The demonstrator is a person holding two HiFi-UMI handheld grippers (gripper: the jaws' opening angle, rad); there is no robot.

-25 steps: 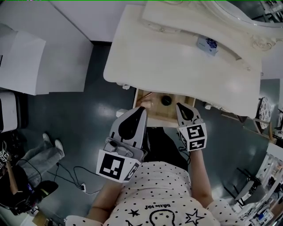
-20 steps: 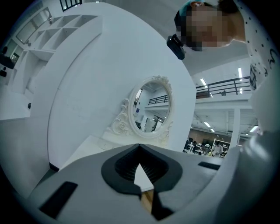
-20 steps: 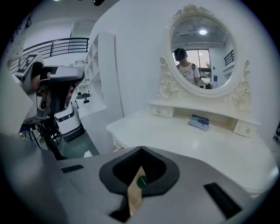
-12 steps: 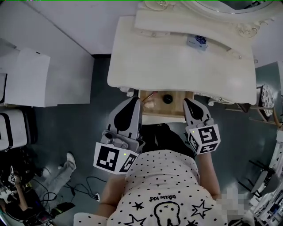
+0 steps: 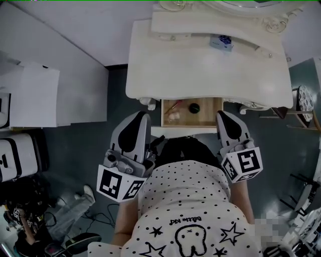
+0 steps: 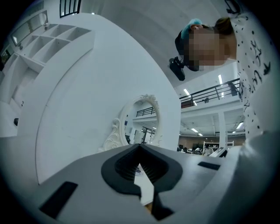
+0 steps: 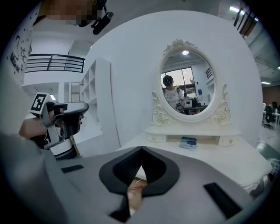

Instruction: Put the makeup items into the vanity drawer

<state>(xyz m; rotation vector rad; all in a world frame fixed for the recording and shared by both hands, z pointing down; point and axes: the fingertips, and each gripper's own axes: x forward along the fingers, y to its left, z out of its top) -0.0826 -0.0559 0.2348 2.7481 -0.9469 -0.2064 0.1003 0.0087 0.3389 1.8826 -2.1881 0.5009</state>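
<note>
Holding left gripper point(image 5: 140, 115) and right gripper point(image 5: 223, 115) closed, empty, beside the open drawer point(image 5: 217, 107), eyeing the box point(image 5: 221, 42) up on the shelf point(image 5: 185, 26), likely light and crushable, best pinched gently across its narrow sides.

Can't name the small items point(image 5: 174, 115) in the drawer point(image 5: 209, 114), too tiny. Losing its back under the vanity top point(image 5: 200, 65); catching only a sliver of mirror point(image 5: 241, 3) at frame's edge.
</note>
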